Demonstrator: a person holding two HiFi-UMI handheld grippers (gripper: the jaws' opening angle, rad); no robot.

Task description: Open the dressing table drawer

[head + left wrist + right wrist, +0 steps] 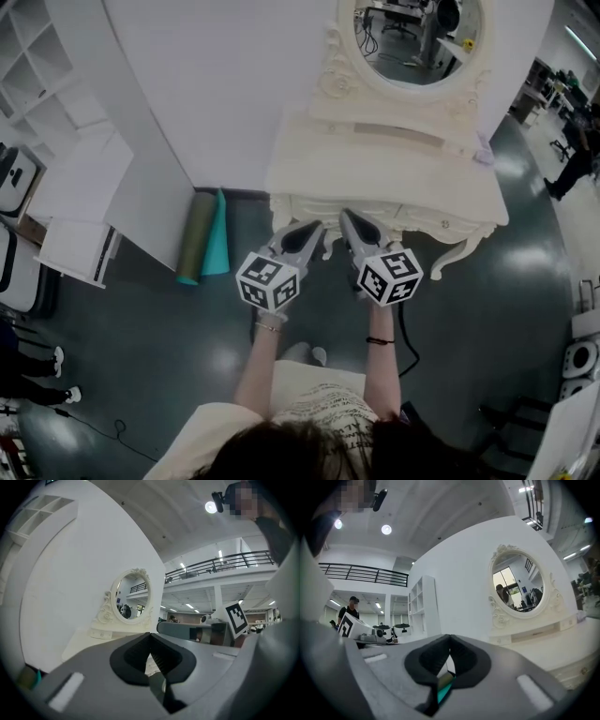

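A person's left tool (pixel 309 228) and right tool (pixel 349 220) point level at the front of a cream, carved desk (pixel 375 173) that stands against a white wall (pixel 234 84). The two tools lie side by side, tips near the desk's front edge; whether either touches it cannot be told from above. In each tool's own view the jaws are pressed together at the tips with nothing gripped between them.

The drawer (pixel 422 218) sits in the desk's front, just right of the right tool. Its face lies flush with the carved panel, so it is closed and its contents are hidden. One small knob (pixel 444 224) shows on it. A low raised shelf (pixel 398 131) runs along the back of the desktop under the single oval mirror (pixel 417 37), which reflects a room with office furniture.

Each tool carries one marker cube: two in all, the left cube (pixel 268 279) and the right cube (pixel 388 275), above the person's forearms.

On the dark floor (pixel 487 328) left of the desk, two rolls lean at the wall's foot, touching each other: one olive roll (pixel 197 239) and one teal roll (pixel 217 234). A white shelf unit (pixel 37 56) with open compartments stands at the far left.
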